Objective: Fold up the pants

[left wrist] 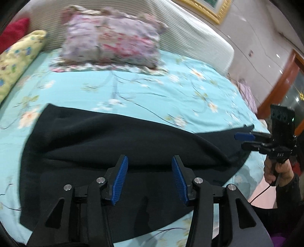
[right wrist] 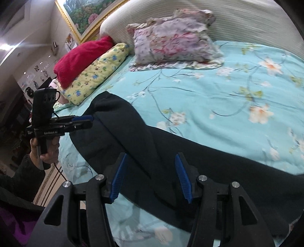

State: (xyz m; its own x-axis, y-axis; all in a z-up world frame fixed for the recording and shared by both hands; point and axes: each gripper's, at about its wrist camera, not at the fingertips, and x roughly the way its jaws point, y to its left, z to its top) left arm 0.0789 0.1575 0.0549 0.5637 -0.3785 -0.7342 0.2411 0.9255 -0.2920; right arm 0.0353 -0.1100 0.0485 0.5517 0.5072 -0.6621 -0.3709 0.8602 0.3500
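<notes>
Two hand-held grippers hover over dark pants on a bed, both with jaws apart and nothing between the ribbed blue pads. The left hand-held gripper stands open above the near part of the pants, its pads clear of the cloth. The right hand-held gripper is likewise parted and empty, tilted down over the garment's other end; seen from the left wrist camera it sits at the far right of the cloth, carried on a pistol-style handle by a person's hand in a dark sleeve.

The pants lie in a long dark band across the near part of the bed, one layer lapped over another along a soft, raised fold. The fabric looks thick, matte and fleecy, with rounded rather than sharp creases.

The likely trouble from here: black cloth on black cloth hides the edges, so a pinch could take only the top layer, or catch the sheet underneath, and the fold would drag askew. Uneven lifts by the two hands would twist the band. Heavy fleece may also slump out of a shallow bite.

Beyond the garment, the turquoise sheet is smooth and printed with pale blossoms and thin branches. A frilled floral pillow rests against the ribbed cream headboard; a yellow printed pillow and a red plush cushion lie at the side, under a gilt-framed painting.
</notes>
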